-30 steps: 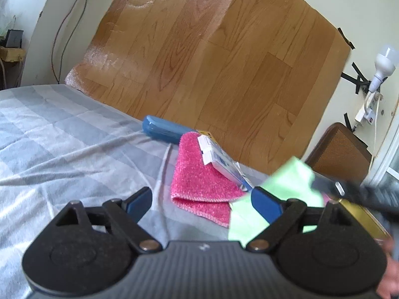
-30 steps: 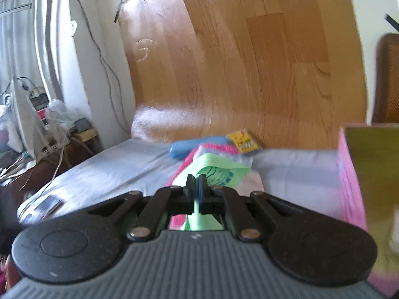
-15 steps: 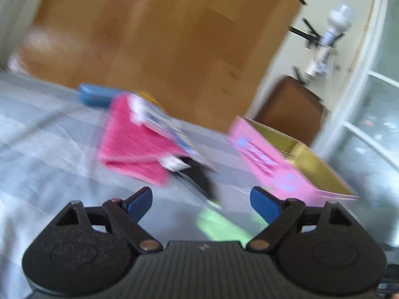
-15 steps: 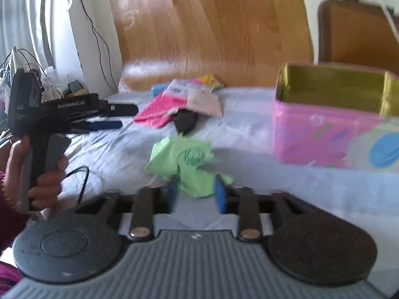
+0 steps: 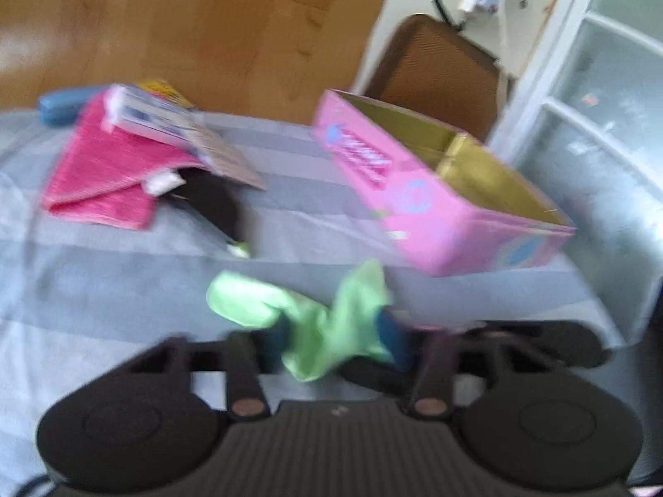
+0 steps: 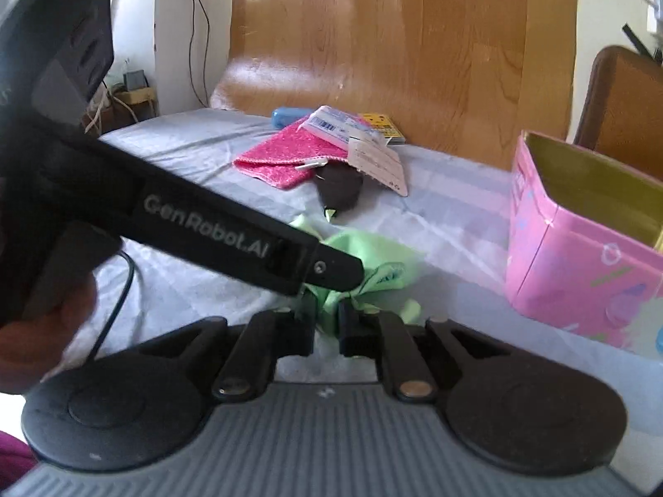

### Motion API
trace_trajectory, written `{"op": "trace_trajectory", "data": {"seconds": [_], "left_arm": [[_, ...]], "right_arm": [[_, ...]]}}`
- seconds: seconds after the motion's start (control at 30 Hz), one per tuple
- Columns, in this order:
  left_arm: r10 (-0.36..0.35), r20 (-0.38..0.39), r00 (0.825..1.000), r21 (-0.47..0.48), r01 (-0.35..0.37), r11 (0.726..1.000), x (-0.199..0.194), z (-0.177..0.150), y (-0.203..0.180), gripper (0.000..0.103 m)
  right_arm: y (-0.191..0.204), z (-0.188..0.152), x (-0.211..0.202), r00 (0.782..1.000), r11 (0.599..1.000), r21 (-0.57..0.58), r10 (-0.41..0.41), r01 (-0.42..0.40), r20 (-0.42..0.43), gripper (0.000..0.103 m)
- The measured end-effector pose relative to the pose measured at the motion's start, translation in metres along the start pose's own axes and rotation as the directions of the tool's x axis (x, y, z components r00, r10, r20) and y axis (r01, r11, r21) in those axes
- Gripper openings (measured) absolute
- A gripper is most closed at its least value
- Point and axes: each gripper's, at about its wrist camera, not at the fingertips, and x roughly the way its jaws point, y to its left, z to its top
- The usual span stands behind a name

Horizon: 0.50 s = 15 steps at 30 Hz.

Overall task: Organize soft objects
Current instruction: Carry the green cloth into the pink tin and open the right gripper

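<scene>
- Left gripper (image 5: 331, 339): jaws just closed, blue pads clamped on a bunched fold of the green cloth (image 5: 306, 323), seen through motion blur.
- Right gripper (image 6: 325, 327): jaws just narrowed, pads pinching the near edge of the same green cloth (image 6: 373, 256), a thin strip of fabric between them.
- Green cloth: crumpled low over the striped grey bedsheet (image 5: 103, 290), held at two points, just in front of the pink box (image 5: 435, 203).
- Left gripper's black body crossing the right wrist view from the left, its tip (image 6: 335, 267) over the cloth; a hand (image 6: 45, 327) wrapped round its handle at the left edge.
- Pink box: open-topped, gold-lined inside, standing on the sheet to the right of the cloth, close but apart.
- Farther back: folded pink towel (image 6: 286, 157) with a white carded packet (image 6: 352, 141) lying across it and a dark object (image 6: 339, 190) touching its near edge.
- Behind those: a blue case (image 6: 290, 116) and a yellow item (image 6: 383, 126) against the wooden panel (image 6: 393, 41).
- Brown chair back (image 5: 431, 70) beyond the box.
</scene>
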Motion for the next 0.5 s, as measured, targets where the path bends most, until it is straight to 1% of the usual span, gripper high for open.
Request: {"op": "trace_trajectory", "data": {"seconds": [0.03, 0.07, 0.13, 0.17, 0.2, 0.3, 0.4, 0.47, 0.5], "left_arm": [[-0.047, -0.007, 0.999, -0.020, 0.047, 0.999, -0.001, 0.002, 0.000, 0.023], [-0.063, -0.006, 0.998, -0.023, 0.063, 0.998, -0.002, 0.004, -0.001, 0.023], [-0.072, 0.028, 0.997, 0.021, 0.072, 0.997, -0.007, 0.012, -0.014, 0.023], [-0.082, 0.048, 0.995, 0.047, 0.080, 0.996, -0.010, 0.016, -0.022, 0.024], [-0.097, 0.068, 0.993, 0.073, 0.092, 0.993, -0.012, 0.023, -0.031, 0.025], [-0.164, 0.115, 0.980, 0.160, 0.145, 0.976, -0.014, 0.045, -0.061, 0.025], [-0.226, 0.131, 0.965, 0.238, 0.191, 0.952, 0.000, 0.067, -0.088, 0.025], [-0.249, 0.127, 0.960, 0.272, 0.208, 0.940, 0.019, 0.077, -0.102, 0.026], [-0.251, 0.123, 0.960, 0.280, 0.209, 0.937, 0.028, 0.080, -0.109, 0.027]], "right_arm": [[-0.001, -0.001, -0.002, 1.000, 1.000, 0.002, -0.005, 0.005, 0.017, 0.011], [-0.003, -0.001, -0.007, 0.999, 1.000, 0.014, -0.014, 0.014, 0.044, 0.010], [-0.007, 0.000, -0.020, 0.993, 0.998, 0.035, -0.052, 0.048, 0.108, 0.010], [-0.009, 0.001, -0.027, 0.986, 0.996, 0.040, -0.080, 0.075, 0.145, 0.010], [-0.013, 0.003, -0.034, 0.976, 0.993, 0.044, -0.115, 0.109, 0.183, 0.010], [-0.028, 0.011, -0.056, 0.934, 0.974, 0.070, -0.227, 0.216, 0.275, 0.010], [-0.054, 0.016, -0.071, 0.899, 0.949, 0.136, -0.314, 0.285, 0.306, 0.011], [-0.073, 0.018, -0.073, 0.890, 0.935, 0.180, -0.349, 0.307, 0.293, 0.011], [-0.084, 0.019, -0.071, 0.890, 0.927, 0.205, -0.361, 0.313, 0.277, 0.011]]}}
